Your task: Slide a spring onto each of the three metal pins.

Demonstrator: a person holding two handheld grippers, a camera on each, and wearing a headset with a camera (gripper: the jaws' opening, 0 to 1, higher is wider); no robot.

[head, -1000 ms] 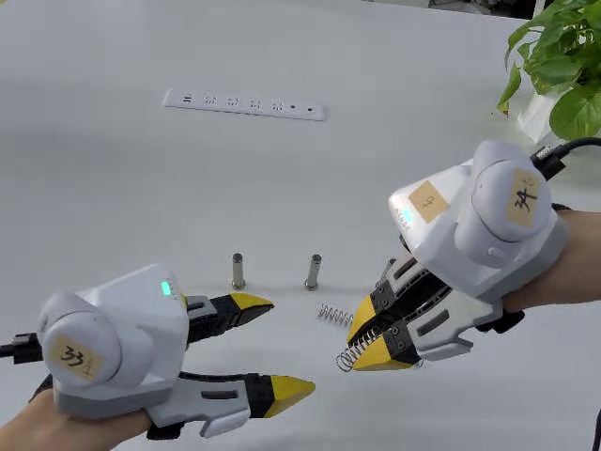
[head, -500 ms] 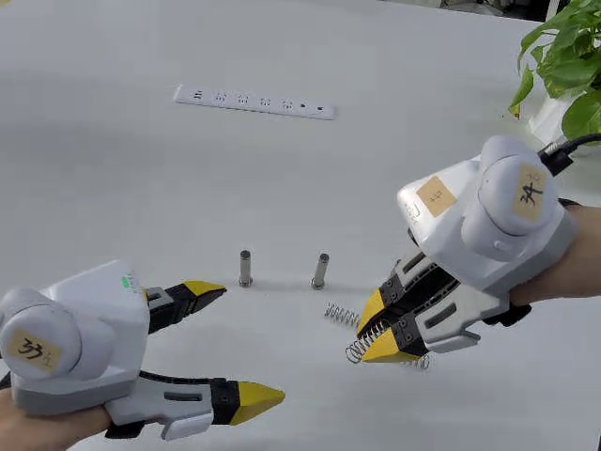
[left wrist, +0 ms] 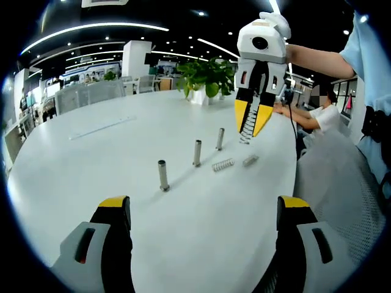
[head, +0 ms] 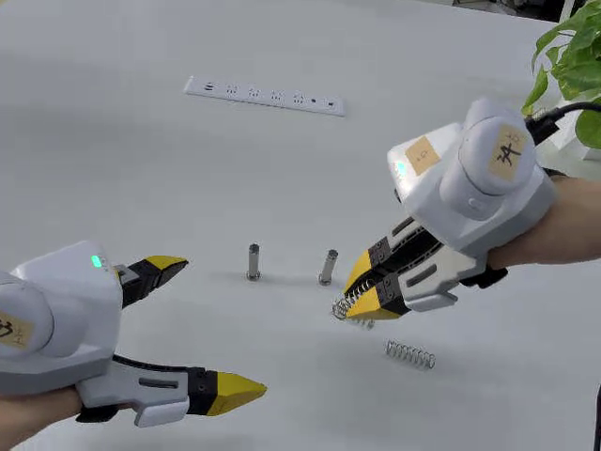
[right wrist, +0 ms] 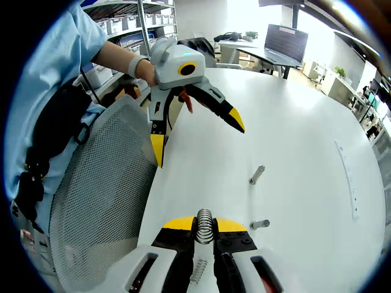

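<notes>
Open-plan office: big white meeting table (head: 113, 188) with power strip (head: 265, 97), potted plant (left wrist: 208, 74) top centre, mesh chair (right wrist: 104, 201) lower left, laptop (right wrist: 288, 41) upper right, ceiling light strips (left wrist: 91, 27).

left gripper (head: 216, 324), right gripper (head: 358, 298): white, yellow-tipped; shirt (right wrist: 55, 73) apparently light blue.

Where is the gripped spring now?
Head view, right of centre: the spring is clamped in the right gripper, just right of the right-hand pin.
</notes>
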